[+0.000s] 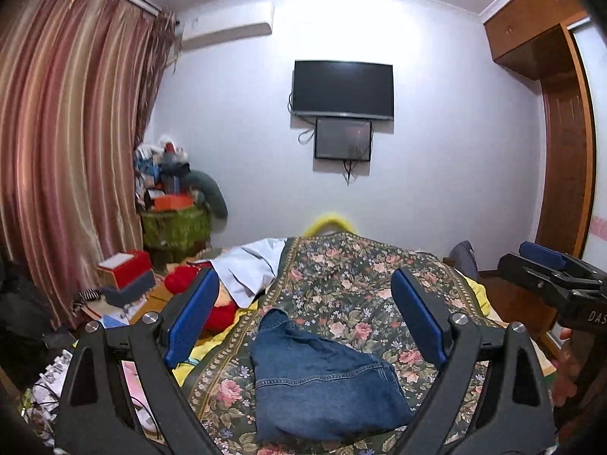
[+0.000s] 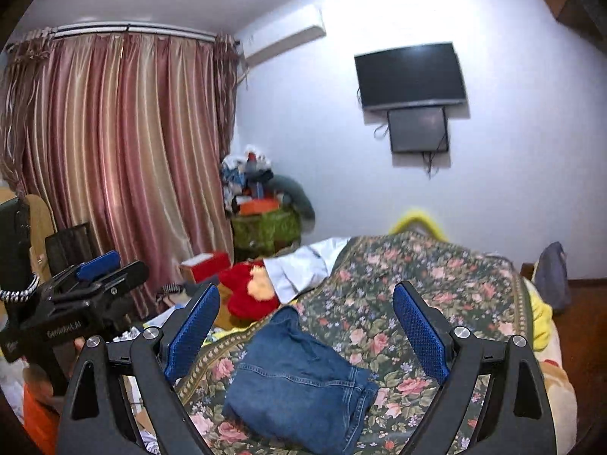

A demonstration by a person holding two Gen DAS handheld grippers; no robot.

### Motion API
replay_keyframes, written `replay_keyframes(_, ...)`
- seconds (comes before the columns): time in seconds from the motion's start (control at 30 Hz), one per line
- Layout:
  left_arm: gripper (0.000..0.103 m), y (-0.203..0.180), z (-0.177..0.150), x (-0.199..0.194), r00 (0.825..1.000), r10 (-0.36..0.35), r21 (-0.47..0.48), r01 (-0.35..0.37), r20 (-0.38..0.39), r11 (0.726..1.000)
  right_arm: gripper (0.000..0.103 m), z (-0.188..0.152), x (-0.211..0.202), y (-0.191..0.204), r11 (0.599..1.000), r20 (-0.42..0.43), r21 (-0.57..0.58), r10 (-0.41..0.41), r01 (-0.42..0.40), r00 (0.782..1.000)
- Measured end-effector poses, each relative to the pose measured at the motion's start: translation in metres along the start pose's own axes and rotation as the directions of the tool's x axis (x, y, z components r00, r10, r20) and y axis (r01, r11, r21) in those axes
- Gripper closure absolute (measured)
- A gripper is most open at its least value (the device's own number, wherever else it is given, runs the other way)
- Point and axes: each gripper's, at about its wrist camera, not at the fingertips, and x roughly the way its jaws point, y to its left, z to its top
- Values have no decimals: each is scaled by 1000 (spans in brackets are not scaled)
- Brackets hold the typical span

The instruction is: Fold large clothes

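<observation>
A pair of blue jeans (image 1: 322, 375) lies folded into a compact bundle on the floral bedspread (image 1: 360, 276); it also shows in the right wrist view (image 2: 299, 379). My left gripper (image 1: 307, 314) is open and empty, raised above the near end of the jeans. My right gripper (image 2: 307, 318) is open and empty too, held above the jeans. In the left wrist view the right gripper (image 1: 546, 265) appears at the right edge. In the right wrist view the left gripper (image 2: 102, 269) appears at the left edge.
A white garment (image 1: 246, 265) and a red plush toy (image 1: 205, 295) lie at the bed's left side. A red box (image 1: 125, 265) and clutter sit on a low table left of the bed. Curtains (image 1: 68, 151) hang left; a wardrobe (image 1: 561, 132) stands right.
</observation>
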Motion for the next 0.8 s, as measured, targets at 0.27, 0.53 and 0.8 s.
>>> replay_keyframes(0.27,4,-10,-12,-14,1000,-14,-10,14,-10,1000,0,-17,-31,17,997,27,0,-81,81,996)
replay_keyframes(0.53,3,-16,-18,-15,999,-25,-3,25,-26,1000,0,-25,-33,19,993,-3,-18,-119,119,993)
replay_keyframes(0.8,3,-18,-22,-14,999,-28,11,28,-35,1000,0,-26,-30,20,992,-8,-27,-120,120,993)
